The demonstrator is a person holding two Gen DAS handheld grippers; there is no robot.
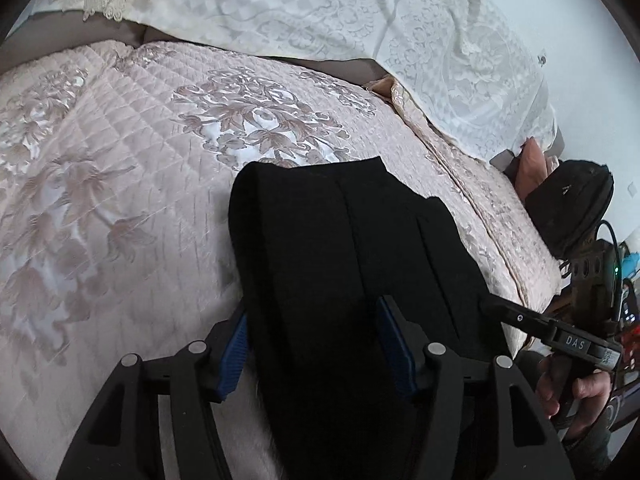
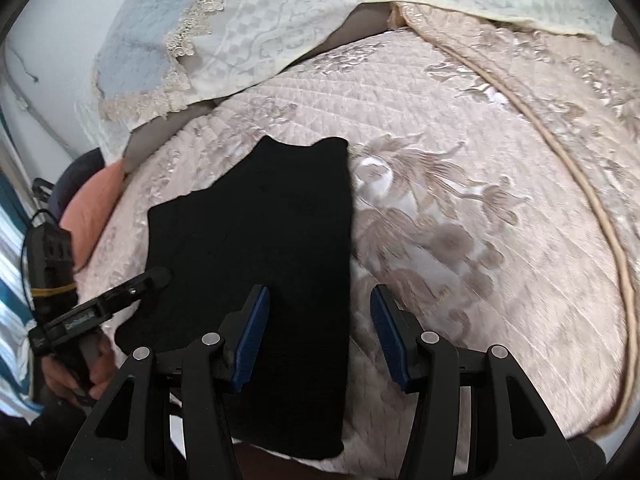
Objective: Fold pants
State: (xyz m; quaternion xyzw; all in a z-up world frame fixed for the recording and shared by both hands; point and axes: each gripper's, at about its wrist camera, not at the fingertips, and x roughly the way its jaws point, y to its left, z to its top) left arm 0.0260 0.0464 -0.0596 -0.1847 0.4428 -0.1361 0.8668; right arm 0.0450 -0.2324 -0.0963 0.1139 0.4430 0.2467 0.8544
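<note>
1. My left gripper [image 1: 316,344] hangs over the near end of the black pants [image 1: 344,248], its blue pads [image 1: 234,356] spread wide. The cloth runs between them, but I cannot tell for sure whether either pad presses on it; they look clear of it.
2. The pants lie folded in a long dark strip on the pink quilted bedspread [image 1: 120,160], running away from me toward the white lace cover [image 1: 320,12] at the head of the bed.
3. My right gripper [image 2: 318,336] is just beside the pants' right edge, fingers spread, the left pad [image 2: 250,340] over the black cloth and the right pad over bare bedspread.
4. In each wrist view, the other gripper's tip rests at the pants' side edge.
</note>
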